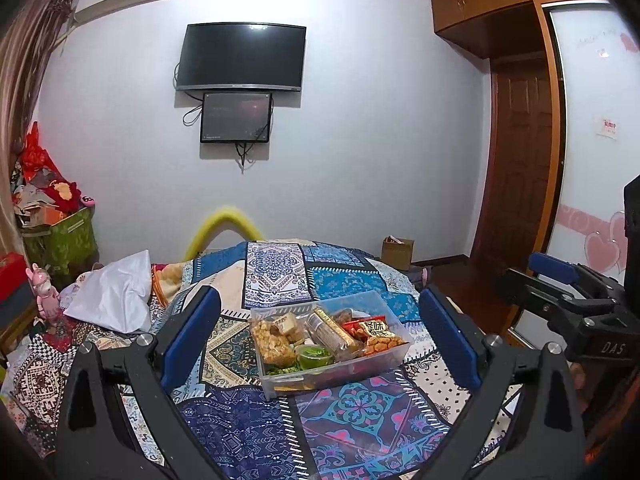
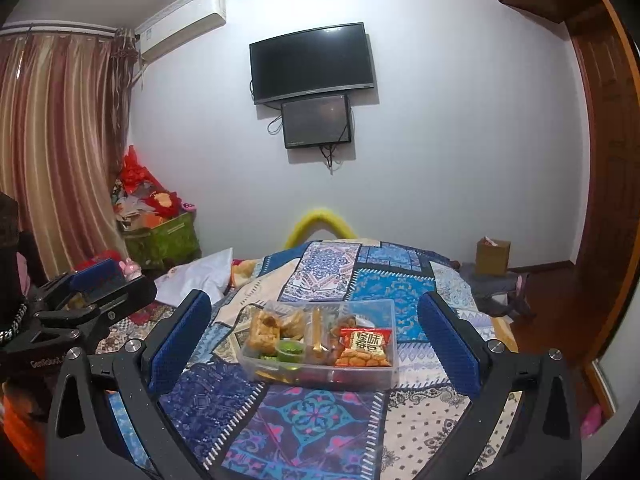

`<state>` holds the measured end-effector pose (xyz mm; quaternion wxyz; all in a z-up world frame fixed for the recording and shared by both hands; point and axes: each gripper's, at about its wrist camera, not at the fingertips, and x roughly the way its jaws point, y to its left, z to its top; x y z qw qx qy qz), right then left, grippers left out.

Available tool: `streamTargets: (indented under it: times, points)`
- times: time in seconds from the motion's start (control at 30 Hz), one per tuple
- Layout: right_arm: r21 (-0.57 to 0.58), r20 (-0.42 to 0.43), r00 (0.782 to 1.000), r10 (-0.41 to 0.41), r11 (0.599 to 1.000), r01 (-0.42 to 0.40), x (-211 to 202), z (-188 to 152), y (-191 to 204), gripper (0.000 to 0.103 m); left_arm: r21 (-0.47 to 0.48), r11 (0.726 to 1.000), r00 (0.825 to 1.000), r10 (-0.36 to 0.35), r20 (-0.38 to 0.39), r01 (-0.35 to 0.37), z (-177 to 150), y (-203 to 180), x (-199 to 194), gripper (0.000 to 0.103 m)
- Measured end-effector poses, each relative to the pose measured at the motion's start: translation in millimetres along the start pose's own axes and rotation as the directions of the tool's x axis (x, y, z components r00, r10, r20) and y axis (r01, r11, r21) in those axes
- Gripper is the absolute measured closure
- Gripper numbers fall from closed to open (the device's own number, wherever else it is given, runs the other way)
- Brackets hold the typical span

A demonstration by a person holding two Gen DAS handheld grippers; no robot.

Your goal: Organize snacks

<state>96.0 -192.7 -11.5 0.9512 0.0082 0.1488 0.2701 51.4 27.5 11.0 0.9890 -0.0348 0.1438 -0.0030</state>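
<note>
Clear plastic box (image 1: 332,344) of packeted snacks (image 2: 364,346) rests on the patchwork bed (image 1: 360,420). Left gripper (image 1: 320,332) and right gripper (image 2: 316,336) hover, fingers apart, empty. Box likely light, slick-walled, flexible — grip by its rim.

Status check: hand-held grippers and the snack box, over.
Left hand-held gripper open, empty. Right hand-held gripper open, empty. Clear snack box on patterned tablecloth, packed with snacks. Nothing in the way.
</note>
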Motion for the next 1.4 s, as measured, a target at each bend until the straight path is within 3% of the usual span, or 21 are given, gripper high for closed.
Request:
streamTargets:
  times: [1.4]
  points:
    - [-0.005, -0.014, 1.000, -0.010, 1.000, 0.010, 4.9, -0.9, -0.3, 0.000, -0.009, 0.999, 0.997, -0.050, -0.051, 0.049, -5.9, 3.0, 9.5, 0.003]
